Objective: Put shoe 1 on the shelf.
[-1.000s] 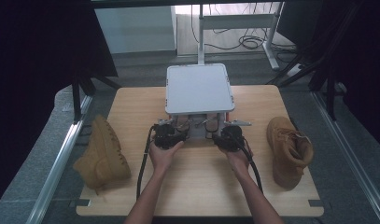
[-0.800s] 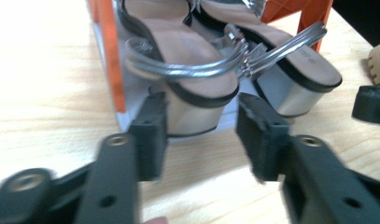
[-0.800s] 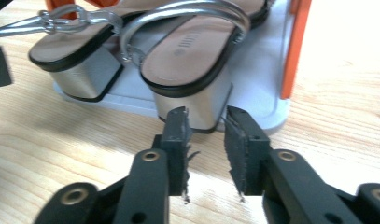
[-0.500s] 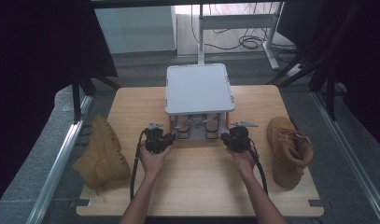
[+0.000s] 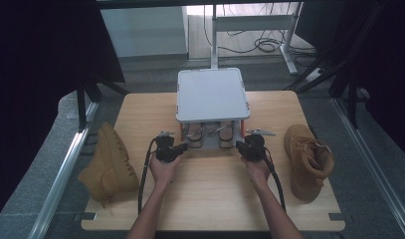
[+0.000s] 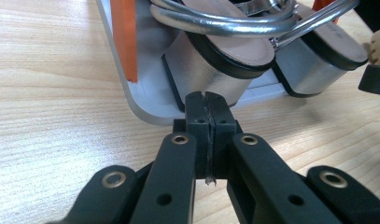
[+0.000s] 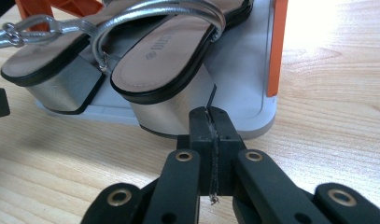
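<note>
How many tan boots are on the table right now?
2. One tan boot lies at the table's left edge, the other tan boot at its right edge. The two-tier rack between them holds silver sandals; nothing else boot-like shows.

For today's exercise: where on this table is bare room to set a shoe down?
Free: the wood between the left boot and left tool, and the table's near edge between the forearms. Crowded: the rack front, with the sandals.
</note>
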Demonstrator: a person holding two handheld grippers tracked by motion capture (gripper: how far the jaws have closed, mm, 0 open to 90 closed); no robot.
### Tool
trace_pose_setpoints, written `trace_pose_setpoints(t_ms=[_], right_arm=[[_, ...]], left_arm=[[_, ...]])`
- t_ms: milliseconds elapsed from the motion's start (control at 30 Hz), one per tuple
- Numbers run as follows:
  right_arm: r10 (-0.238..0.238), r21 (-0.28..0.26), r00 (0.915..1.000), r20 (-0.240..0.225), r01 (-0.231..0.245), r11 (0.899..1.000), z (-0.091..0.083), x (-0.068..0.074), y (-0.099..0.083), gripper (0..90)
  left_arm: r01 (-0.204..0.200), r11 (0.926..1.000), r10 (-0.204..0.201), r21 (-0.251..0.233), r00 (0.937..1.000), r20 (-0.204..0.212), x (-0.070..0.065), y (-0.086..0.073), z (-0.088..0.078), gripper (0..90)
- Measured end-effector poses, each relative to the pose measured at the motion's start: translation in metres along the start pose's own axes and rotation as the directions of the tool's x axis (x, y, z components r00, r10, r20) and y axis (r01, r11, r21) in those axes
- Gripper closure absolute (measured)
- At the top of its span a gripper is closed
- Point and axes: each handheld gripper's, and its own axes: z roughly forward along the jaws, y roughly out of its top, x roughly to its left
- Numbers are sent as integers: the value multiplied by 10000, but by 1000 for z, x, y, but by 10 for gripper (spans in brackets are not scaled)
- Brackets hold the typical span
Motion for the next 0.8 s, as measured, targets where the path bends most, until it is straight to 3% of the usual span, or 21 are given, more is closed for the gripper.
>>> trace_pose_setpoints(t_ms=[567, 800], right_arm=[[420, 68, 9991, -63, -420, 9991, 11, 3, 0, 894], [265, 120, 9996, -129, -264, 9996, 14, 15, 4, 894]], left_arm=[[-15, 9997, 14, 243, 10000, 43, -8, 3, 12, 893], [-55, 9994, 51, 335, 9999, 110, -10, 4, 15, 893]])
